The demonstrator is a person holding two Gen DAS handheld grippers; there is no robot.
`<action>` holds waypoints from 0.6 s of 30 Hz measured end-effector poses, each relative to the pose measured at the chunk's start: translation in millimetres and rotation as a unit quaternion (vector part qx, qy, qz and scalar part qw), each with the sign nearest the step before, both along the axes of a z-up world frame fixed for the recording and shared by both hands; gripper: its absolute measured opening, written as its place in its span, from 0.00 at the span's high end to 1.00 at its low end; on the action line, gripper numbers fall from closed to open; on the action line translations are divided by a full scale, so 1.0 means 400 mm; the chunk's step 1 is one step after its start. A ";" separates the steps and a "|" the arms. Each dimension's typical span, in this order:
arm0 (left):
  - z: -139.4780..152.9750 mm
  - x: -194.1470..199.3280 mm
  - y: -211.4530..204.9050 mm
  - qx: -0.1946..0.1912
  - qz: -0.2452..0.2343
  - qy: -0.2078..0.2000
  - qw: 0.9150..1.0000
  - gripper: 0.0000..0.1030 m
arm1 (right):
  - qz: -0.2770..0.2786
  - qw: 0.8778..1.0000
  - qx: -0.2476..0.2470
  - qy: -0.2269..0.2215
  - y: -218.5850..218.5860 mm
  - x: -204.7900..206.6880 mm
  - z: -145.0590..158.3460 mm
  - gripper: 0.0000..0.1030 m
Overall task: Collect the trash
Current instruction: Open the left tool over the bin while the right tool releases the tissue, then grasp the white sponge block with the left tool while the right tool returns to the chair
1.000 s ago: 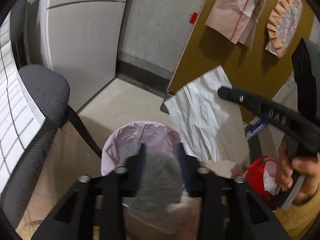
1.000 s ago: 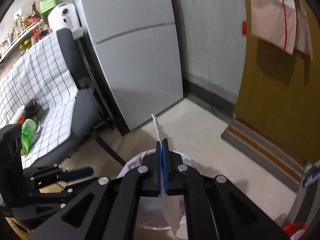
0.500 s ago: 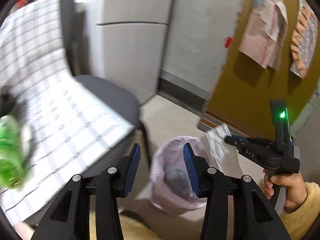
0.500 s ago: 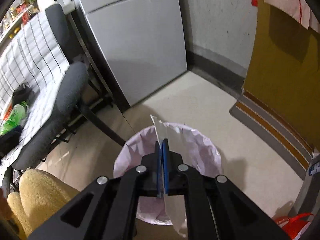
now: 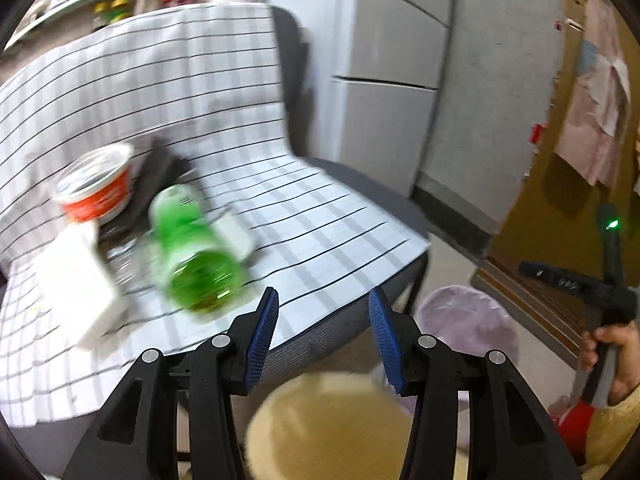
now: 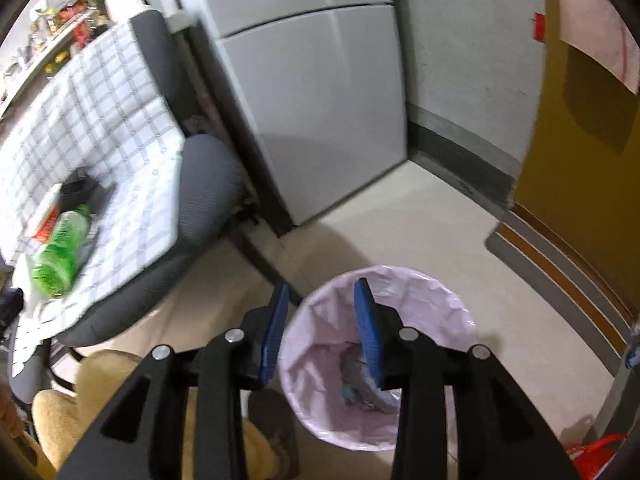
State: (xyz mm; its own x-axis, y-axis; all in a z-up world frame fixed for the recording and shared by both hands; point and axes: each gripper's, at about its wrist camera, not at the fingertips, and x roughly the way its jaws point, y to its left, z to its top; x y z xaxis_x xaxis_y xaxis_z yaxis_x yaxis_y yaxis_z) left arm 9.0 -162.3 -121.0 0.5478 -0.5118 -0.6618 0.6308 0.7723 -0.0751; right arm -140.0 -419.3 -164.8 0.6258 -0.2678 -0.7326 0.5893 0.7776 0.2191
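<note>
A: The green bottle (image 5: pixel 191 258) lies on its side near the chair (image 5: pixel 360 200) seat's front edge. It could roll off under the left gripper (image 5: pixel 323 320), spread wide, empty.

B: The right gripper (image 6: pixel 320 322), released, hangs over the lined bin (image 6: pixel 424 284); a knock could tip it.

Blurred, hidden and cut-off items, both wrist views.
Green bottle (image 5: pixel 196 258) smeared by motion blur, label unreadable; red-banded cup (image 5: pixel 96 190) and white box (image 5: pixel 74 276) likewise soft. Dark object (image 6: pixel 78 192) behind bottle unidentifiable. Bin contents (image 6: pixel 360 384) partly masked by right gripper (image 6: pixel 322 330) finger, too murky to name. Shelf clutter (image 6: pixel 60 20) too small to tell. Red bag (image 6: pixel 592 456) cut by frame edge.
</note>
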 end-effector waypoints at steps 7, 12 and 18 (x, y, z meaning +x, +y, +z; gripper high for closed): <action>-0.025 0.009 0.128 0.008 0.069 0.023 0.997 0.53 | 0.074 0.996 -0.025 -0.044 0.093 0.071 0.088 0.67; -0.017 0.023 0.196 0.010 0.120 0.021 0.992 0.53 | 0.156 0.986 -0.030 -0.061 0.195 0.157 0.133 0.55; 0.001 0.063 0.284 0.006 0.205 0.007 0.979 0.23 | 0.246 0.966 -0.039 -0.066 0.346 0.279 0.153 0.48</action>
State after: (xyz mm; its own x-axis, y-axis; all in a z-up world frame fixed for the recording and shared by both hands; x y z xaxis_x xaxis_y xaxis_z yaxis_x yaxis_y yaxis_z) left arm 34.1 -48.6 -120.5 0.6956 -0.2429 -0.6761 0.2673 0.9610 -0.0703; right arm -28.3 -280.9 -103.7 0.7785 0.0348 -0.6267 0.1147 0.9738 0.1964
